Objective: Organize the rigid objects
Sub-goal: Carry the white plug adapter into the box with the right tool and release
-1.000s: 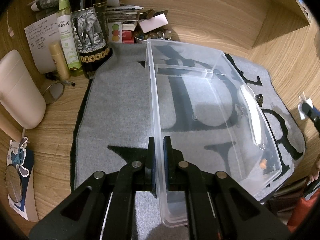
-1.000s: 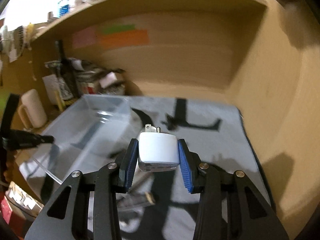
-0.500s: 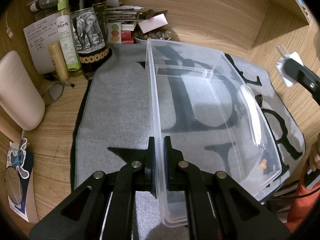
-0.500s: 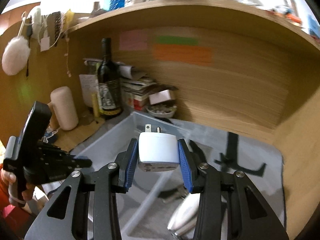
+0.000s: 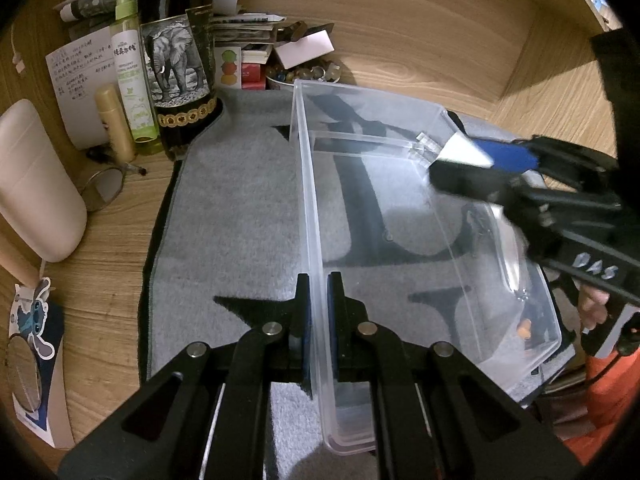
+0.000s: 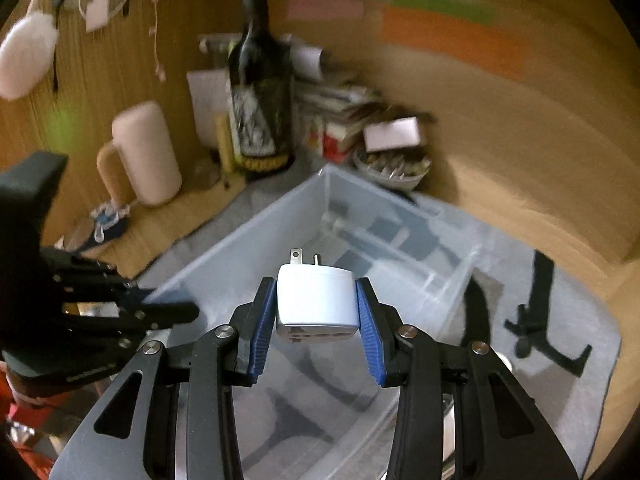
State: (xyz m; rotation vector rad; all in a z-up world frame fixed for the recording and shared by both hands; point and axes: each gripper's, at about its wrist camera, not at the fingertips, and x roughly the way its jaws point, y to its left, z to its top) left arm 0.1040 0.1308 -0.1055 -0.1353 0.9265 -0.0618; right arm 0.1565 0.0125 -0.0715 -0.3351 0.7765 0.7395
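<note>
Right gripper [image 6: 316, 320]: jaws clamped on a white plug adapter [image 6: 316, 300], prongs pointing away, held at centre frame above the clear plastic bin [image 6: 256, 240].
Left gripper [image 5: 318, 312]: jaws pinched narrow on the bin's near side wall, lower centre of its own view.
Bin: sits on a grey mat [image 5: 240, 208] with black lettering (divider across its far end).
Desk [image 5: 100, 264], upper left: wine bottle [image 5: 176, 56], green spray bottle [image 5: 132, 68], papers.
</note>
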